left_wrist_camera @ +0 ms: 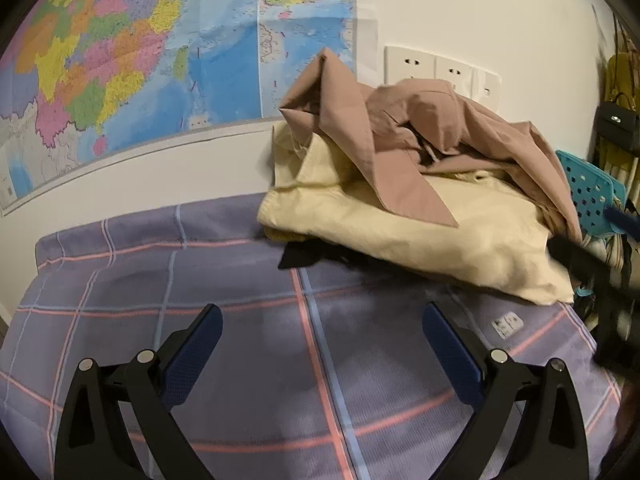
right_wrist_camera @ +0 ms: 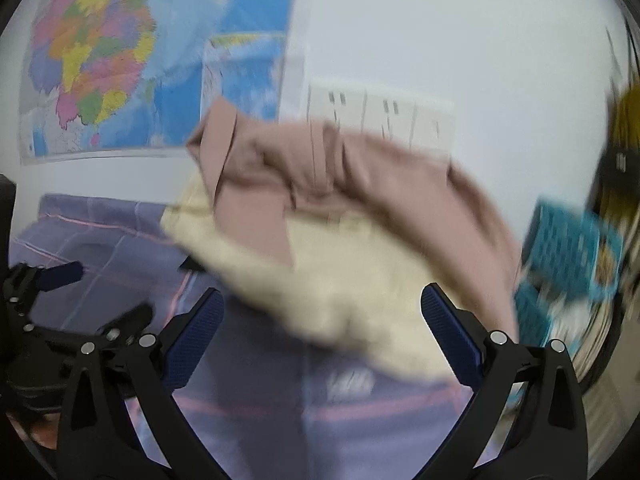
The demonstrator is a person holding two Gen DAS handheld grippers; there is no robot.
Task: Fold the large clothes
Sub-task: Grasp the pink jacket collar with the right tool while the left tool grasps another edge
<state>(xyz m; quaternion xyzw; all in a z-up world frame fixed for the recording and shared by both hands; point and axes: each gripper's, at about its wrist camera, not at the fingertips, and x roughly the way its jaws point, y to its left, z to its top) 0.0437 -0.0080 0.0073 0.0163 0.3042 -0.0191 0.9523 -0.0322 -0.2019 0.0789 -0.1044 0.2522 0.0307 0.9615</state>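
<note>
A crumpled dusty-pink garment (left_wrist_camera: 420,136) lies on top of a folded cream garment (left_wrist_camera: 420,232) at the back right of the bed, against the wall. A black piece of cloth (left_wrist_camera: 304,256) pokes out under the cream one. My left gripper (left_wrist_camera: 322,320) is open and empty above the purple plaid bedcover (left_wrist_camera: 200,280), short of the pile. My right gripper (right_wrist_camera: 322,308) is open and empty, close in front of the cream garment (right_wrist_camera: 320,292) and the pink garment (right_wrist_camera: 360,176); that view is blurred. The left gripper shows at the left in the right wrist view (right_wrist_camera: 100,292).
A coloured map (left_wrist_camera: 140,60) hangs on the white wall. White wall sockets (left_wrist_camera: 440,68) sit behind the pile. A blue perforated basket (left_wrist_camera: 592,196) and dark items stand at the bed's right edge. A white label (left_wrist_camera: 506,324) lies on the bedcover.
</note>
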